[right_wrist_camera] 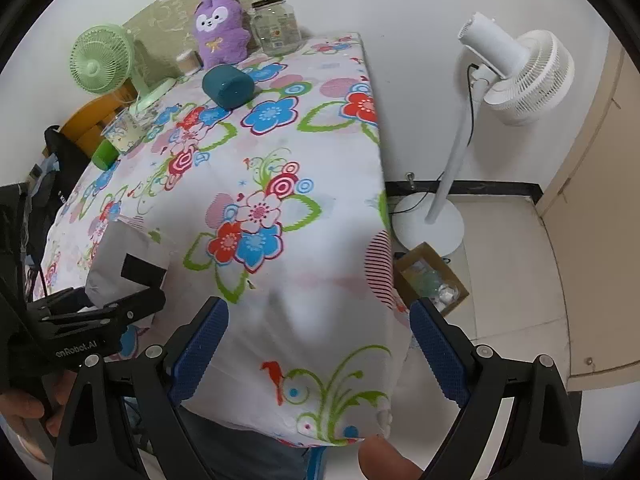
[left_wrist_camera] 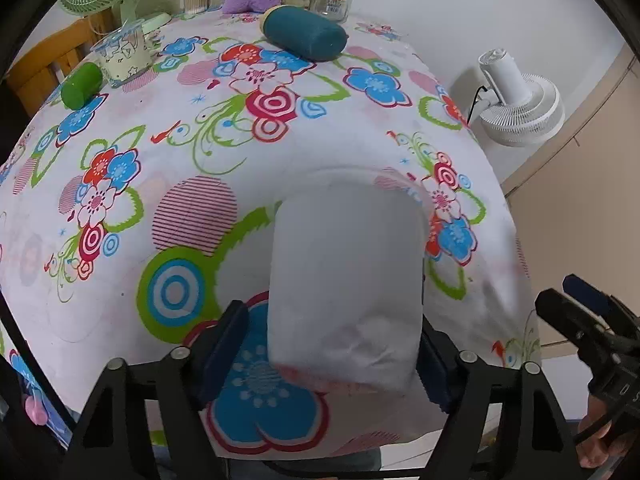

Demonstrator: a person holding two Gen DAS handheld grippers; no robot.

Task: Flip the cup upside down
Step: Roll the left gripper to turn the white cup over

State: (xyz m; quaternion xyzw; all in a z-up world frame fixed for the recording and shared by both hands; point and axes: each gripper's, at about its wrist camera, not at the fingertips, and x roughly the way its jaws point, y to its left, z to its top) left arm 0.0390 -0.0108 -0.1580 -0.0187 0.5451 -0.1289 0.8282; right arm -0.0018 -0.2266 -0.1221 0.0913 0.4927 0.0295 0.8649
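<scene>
Left wrist view shows the left gripper [left_wrist_camera: 332,354] with a frosted white cup [left_wrist_camera: 346,284] between its blue pads [left_wrist_camera: 224,348]; the right pad presses the cup's wall, while the left pad stands just off it, so whether the jaws truly clamp the cup cannot be told. The cup is blurred and lies tilted, its length pointing away from the camera over the near edge of the floral tablecloth [left_wrist_camera: 248,152]. The right gripper [right_wrist_camera: 318,354] hangs spread wide with nothing between its fingers, over the table's near right corner. Farther back on the cloth lie a teal cylinder [left_wrist_camera: 305,34] on its side, a green cup [left_wrist_camera: 81,85] and a patterned lidded cup [left_wrist_camera: 122,54]. A white standing fan [right_wrist_camera: 520,76] stands on the floor beside the table.
</scene>
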